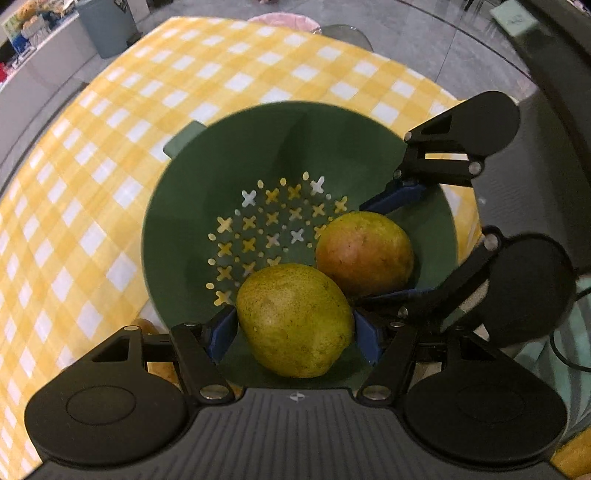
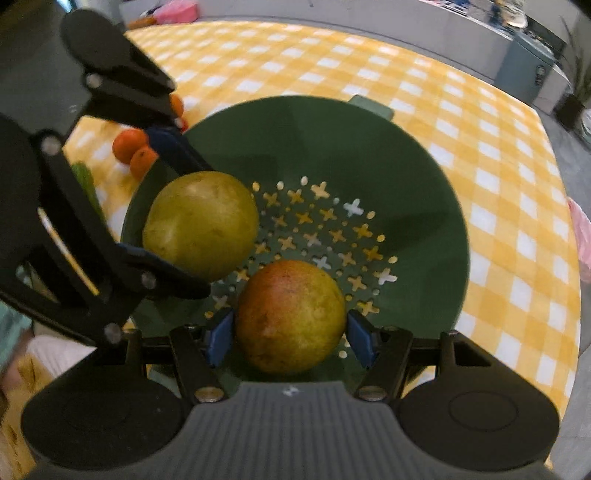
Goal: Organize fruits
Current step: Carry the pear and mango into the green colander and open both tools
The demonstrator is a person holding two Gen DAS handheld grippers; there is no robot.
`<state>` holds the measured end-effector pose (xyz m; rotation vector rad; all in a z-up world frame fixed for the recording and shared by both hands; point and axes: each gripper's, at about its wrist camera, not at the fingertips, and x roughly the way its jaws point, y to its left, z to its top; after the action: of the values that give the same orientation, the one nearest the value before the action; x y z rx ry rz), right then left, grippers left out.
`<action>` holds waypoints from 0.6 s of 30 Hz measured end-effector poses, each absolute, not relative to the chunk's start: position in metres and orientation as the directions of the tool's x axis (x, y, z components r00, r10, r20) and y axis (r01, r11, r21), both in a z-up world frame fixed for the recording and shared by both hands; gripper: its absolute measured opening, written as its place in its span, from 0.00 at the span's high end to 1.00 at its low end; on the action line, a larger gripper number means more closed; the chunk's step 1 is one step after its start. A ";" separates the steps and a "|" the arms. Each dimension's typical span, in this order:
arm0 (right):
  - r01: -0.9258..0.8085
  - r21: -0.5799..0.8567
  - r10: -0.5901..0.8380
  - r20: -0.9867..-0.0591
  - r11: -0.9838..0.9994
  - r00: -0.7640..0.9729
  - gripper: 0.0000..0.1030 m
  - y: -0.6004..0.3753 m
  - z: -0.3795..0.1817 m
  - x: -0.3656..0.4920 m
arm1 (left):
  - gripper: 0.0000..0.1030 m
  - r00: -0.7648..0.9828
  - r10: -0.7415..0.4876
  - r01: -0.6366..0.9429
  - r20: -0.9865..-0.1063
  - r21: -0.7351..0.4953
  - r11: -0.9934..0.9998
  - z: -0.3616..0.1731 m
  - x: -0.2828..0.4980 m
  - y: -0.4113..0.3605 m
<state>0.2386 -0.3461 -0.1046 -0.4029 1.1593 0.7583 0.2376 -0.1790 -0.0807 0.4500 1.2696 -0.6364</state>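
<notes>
A green colander (image 1: 221, 177) with cross-shaped holes stands on a yellow checked tablecloth (image 1: 92, 147). Over its bowl my left gripper (image 1: 293, 336) is shut on a yellow-green pear (image 1: 291, 317), its blue pads pressing on both sides. Just beyond it, my right gripper (image 1: 384, 247) is shut on a red-blushed pear (image 1: 364, 251). In the right wrist view the right gripper (image 2: 290, 339) clamps the red-blushed pear (image 2: 290, 314) above the colander (image 2: 406, 166), and the left gripper (image 2: 177, 210) holds the yellow-green pear (image 2: 201, 225) to its left. Whether either pear touches the colander floor I cannot tell.
Three small oranges (image 2: 129, 142) and a green vegetable (image 2: 85, 181) lie on the cloth left of the colander. A grey bin (image 1: 107, 26) stands beyond the table's far edge. The colander has a tab handle (image 1: 183, 142) on its far rim.
</notes>
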 end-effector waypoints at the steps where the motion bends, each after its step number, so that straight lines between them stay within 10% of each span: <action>1: -0.721 0.090 0.325 -0.926 0.687 0.193 0.39 -0.345 -0.105 0.238 | 0.25 0.161 -0.187 0.655 -0.969 -0.037 0.755 -0.083 0.240 -0.179; 18: -0.726 0.116 0.323 -0.934 0.678 0.154 0.38 -0.353 -0.092 0.235 | 0.24 0.121 -0.141 0.648 -0.983 -0.029 0.761 -0.104 0.248 -0.184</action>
<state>0.2347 -0.3534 -0.0922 -0.4057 1.1959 0.7821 0.2484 -0.1839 -0.1035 0.4649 1.3352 -0.6070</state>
